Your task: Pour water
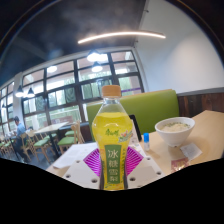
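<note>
A yellow-green plastic drink bottle with an orange cap [112, 135] stands clenched between the gripper [113, 163] pads; full, so heavyish and slippery; hold mid-label; white bowl [175, 128] nearby.

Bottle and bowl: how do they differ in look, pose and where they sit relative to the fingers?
The bottle is tall, upright and yellow-green with an orange cap; the bowl is low, wide and white. The bottle is capped, the bowl open-topped. The bottle stands between the gripper's pink-padded fingers, though whether they press on it cannot be told; the bowl sits beyond them, off to one side. Both rest on the same pale table.
</note>
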Demonstrator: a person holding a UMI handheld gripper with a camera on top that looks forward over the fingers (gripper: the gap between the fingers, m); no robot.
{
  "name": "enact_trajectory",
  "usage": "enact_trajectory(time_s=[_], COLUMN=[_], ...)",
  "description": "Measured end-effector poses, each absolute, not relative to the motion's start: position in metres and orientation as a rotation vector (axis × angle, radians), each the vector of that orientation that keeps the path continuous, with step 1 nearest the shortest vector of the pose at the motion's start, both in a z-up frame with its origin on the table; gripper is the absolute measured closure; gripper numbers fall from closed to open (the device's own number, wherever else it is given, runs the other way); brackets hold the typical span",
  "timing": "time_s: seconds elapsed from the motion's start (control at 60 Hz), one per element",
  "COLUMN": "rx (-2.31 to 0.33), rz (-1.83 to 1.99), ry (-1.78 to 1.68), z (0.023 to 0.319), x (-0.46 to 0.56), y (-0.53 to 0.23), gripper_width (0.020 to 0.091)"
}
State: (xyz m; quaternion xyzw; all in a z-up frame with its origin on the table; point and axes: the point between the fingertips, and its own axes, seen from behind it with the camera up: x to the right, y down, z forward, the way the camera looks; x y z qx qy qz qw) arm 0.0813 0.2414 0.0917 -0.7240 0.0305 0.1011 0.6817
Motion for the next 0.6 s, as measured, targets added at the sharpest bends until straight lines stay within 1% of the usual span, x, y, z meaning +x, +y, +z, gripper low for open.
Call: enact_trajectory(time_s=[0.067, 0.083, 0.117, 0.133, 0.167, 0.183, 0.2, 0.217, 0.267, 0.35, 0.367, 0.4, 0.45, 0.567, 0.583, 0.6], rx=[-1.635, -1.641, -1.652, -1.674, -1.669, -1.692, -1.686, -1.684, -1.689, -1.679, -1.680, -1.676, -1.674, -1.664, -1.669, -1.676], rz=[0.160, 0.142, 0.110, 0.094, 0.071, 0.061, 0.054, 0.056, 0.061, 0.053, 0.051, 0.042, 0.031, 0.038, 0.040, 0.041], ry=[0.038, 0.032, 0.014, 0.001, -0.029, -0.040, -0.043, -0.038, -0.028, -0.013, -0.013, -0.009, 0.006, 0.000, -0.007, -0.015], z=[0.081, 0.085, 0.080, 0.075, 0.079, 0.074, 0.076, 0.078, 0.070, 0.071, 0.075, 0.074, 0.078, 0.079, 0.078, 0.076], x=[0.079, 0.069, 0.070, 0.070, 0.068, 0.067, 0.067, 0.066, 0.071, 0.073, 0.075, 0.076, 0.072, 0.072, 0.072, 0.070], y=[0.240, 0.229, 0.229, 0.228, 0.228, 0.226, 0.227, 0.226, 0.231, 0.230, 0.235, 0.234, 0.224, 0.225, 0.224, 0.222], gripper_width=[0.0844, 0.0843, 0.0844, 0.0832, 0.0839, 0.0830, 0.0821, 0.0835, 0.0834, 0.0835, 0.0834, 0.0812, 0.0758, 0.0547, 0.0456, 0.0394])
